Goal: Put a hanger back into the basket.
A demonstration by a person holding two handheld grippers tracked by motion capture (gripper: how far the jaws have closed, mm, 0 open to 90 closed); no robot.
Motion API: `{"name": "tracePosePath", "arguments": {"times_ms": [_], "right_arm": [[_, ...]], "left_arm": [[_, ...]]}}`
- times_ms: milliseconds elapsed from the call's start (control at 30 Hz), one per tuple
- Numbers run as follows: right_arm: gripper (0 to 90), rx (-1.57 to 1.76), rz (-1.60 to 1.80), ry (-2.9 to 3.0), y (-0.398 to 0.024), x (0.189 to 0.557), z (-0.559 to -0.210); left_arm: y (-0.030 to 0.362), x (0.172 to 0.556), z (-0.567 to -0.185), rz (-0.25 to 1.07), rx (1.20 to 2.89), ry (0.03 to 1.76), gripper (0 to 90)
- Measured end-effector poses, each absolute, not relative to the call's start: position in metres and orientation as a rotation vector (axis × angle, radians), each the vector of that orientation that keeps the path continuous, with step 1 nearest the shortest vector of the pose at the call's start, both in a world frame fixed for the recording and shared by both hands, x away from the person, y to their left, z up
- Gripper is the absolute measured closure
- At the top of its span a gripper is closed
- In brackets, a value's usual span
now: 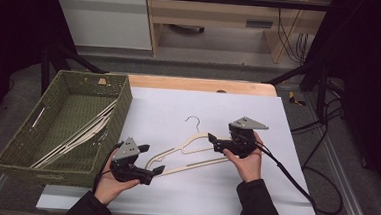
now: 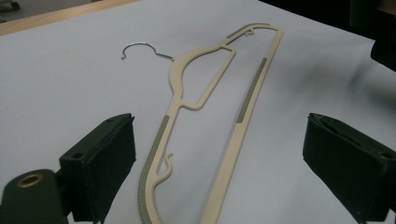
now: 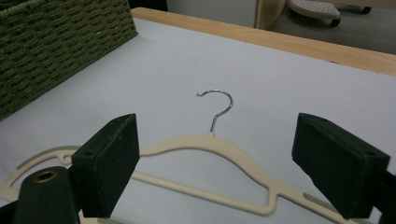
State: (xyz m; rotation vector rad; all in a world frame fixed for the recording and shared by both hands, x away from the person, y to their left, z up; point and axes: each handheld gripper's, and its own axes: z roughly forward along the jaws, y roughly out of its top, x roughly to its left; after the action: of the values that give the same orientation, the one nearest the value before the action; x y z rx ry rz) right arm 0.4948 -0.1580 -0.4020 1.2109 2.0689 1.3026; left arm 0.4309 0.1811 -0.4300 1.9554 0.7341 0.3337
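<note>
A cream hanger [image 1: 200, 164] with a metal hook [image 1: 193, 120] lies flat on the white table sheet [image 1: 178, 107]. My left gripper [image 1: 151, 158] stands open at the hanger's left end. In the left gripper view that rounded end of the hanger [image 2: 252, 93] runs up between the wide-apart jaws of the gripper [image 2: 219, 135], and neither pad touches it. My right gripper [image 1: 213, 143] is open at the hanger's right side. In the right gripper view the hanger's neck and shoulders [image 3: 201, 142] lie beyond and between the jaws of the gripper [image 3: 217, 135], untouched.
A green woven basket [image 1: 123, 103] stands at the left edge of the table with several cream hangers [image 1: 81, 136] inside; its wall [image 3: 56, 46] appears in the right gripper view. A wooden table edge [image 1: 200, 84] runs along the back. Cables [image 1: 320, 160] trail at the right.
</note>
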Motion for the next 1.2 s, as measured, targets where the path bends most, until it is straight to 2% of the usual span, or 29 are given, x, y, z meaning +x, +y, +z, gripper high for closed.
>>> {"name": "tracePosePath", "arguments": {"times_ms": [600, 900, 1100, 1200], "right_arm": [[26.0, 1.234, 1.15, 2.132, -0.106, 0.547, -0.427], [33.2, 1.264, 1.053, 2.172, -0.094, 0.575, -0.448], [40.6, 1.272, 1.013, 2.203, -0.088, 0.586, -0.459], [47.8, 1.291, 1.003, 2.208, -0.086, 0.59, -0.462]], "left_arm": [[0.183, 0.43, -0.439, 0.329, 1.963, 0.728, 10.3], [0.184, 0.433, -0.44, 0.335, 1.972, 0.72, 9.4], [0.184, 0.433, -0.44, 0.333, 1.983, 0.726, 8.5], [0.184, 0.433, -0.44, 0.335, 1.986, 0.728, 8.5]]}}
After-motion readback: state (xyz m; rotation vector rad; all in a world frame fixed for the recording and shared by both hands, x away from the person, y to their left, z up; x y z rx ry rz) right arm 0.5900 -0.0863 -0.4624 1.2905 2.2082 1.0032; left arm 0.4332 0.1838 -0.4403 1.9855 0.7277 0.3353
